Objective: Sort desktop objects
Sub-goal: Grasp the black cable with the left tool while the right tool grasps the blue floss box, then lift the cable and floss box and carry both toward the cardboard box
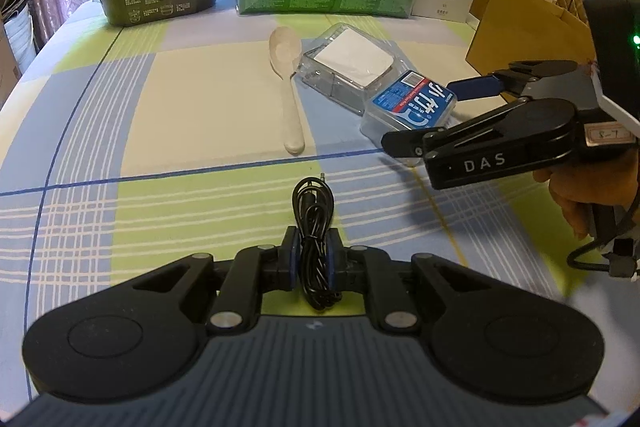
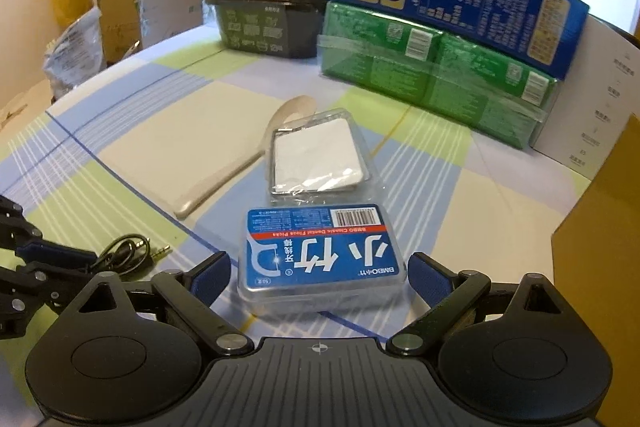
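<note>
Left wrist view, left tool (image 1: 313, 254): your pads are clamped on the coiled black audio cable (image 1: 314, 227), low over the checked desk (image 1: 160, 99).
Left wrist view, cable handling: it looks light and floppy, so loops may slip out; hold it across the bundle's middle, as you do.
Left wrist view, other things: the pale spoon (image 1: 286, 83) lies ahead, just beside the clear plastic case (image 1: 348, 65); your right tool (image 1: 424, 115) straddles the dental floss pick box (image 1: 404, 111).
Right wrist view, right tool (image 2: 319, 277): the fingers stand apart, one on each side of the dental floss pick box (image 2: 320, 257), not yet touching it.
Right wrist view, box handling: judged stiff, light and smooth-walled; close on its side walls near the middle, squarely, or it may skid.
Right wrist view, surroundings: the clear plastic case (image 2: 316, 157) sits just beyond the box, the spoon (image 2: 240, 163) beside it.
</note>
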Action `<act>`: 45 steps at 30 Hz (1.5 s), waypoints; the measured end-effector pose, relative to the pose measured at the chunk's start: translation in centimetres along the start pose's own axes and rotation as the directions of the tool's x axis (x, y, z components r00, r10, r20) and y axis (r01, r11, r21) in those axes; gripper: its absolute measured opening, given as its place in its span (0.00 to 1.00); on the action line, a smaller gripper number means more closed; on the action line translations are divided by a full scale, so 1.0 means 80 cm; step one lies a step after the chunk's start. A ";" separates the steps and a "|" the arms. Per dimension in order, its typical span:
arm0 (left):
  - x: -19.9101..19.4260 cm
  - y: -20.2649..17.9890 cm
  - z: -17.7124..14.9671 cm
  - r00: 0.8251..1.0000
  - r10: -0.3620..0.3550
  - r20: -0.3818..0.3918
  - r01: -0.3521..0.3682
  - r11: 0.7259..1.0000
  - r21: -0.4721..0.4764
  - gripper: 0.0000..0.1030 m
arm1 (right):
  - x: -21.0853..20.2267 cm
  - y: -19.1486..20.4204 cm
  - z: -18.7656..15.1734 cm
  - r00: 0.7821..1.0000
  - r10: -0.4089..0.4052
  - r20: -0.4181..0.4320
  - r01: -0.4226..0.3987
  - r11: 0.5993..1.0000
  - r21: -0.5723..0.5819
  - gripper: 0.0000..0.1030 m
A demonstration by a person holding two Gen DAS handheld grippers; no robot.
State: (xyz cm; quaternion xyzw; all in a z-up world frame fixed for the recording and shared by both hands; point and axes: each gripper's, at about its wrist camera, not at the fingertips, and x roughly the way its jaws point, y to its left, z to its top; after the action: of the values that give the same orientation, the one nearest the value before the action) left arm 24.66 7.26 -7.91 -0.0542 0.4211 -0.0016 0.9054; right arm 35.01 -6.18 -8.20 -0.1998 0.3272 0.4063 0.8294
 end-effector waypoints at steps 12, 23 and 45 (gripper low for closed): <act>-0.032 -0.027 -0.038 1.000 0.020 -0.019 -0.020 1.000 -0.019 0.09 | -0.086 0.034 -0.065 0.994 -0.073 -0.082 0.087 0.979 0.185 0.81; -0.095 -0.079 -0.124 1.000 0.008 0.018 -0.006 0.996 -0.089 0.19 | -0.191 0.069 -0.150 0.992 -0.097 -0.075 0.114 0.956 0.271 0.82; -0.095 -0.094 -0.122 0.998 0.055 0.023 -0.055 0.998 -0.015 0.10 | -0.178 0.064 -0.153 0.995 -0.095 -0.016 0.096 0.973 0.208 0.85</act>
State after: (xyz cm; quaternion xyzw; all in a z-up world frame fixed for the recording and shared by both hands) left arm 12.68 -0.81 -7.60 -0.0493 0.4116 0.0270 0.9097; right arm 19.76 -18.18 -7.13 -0.1284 0.3606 0.3286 0.8634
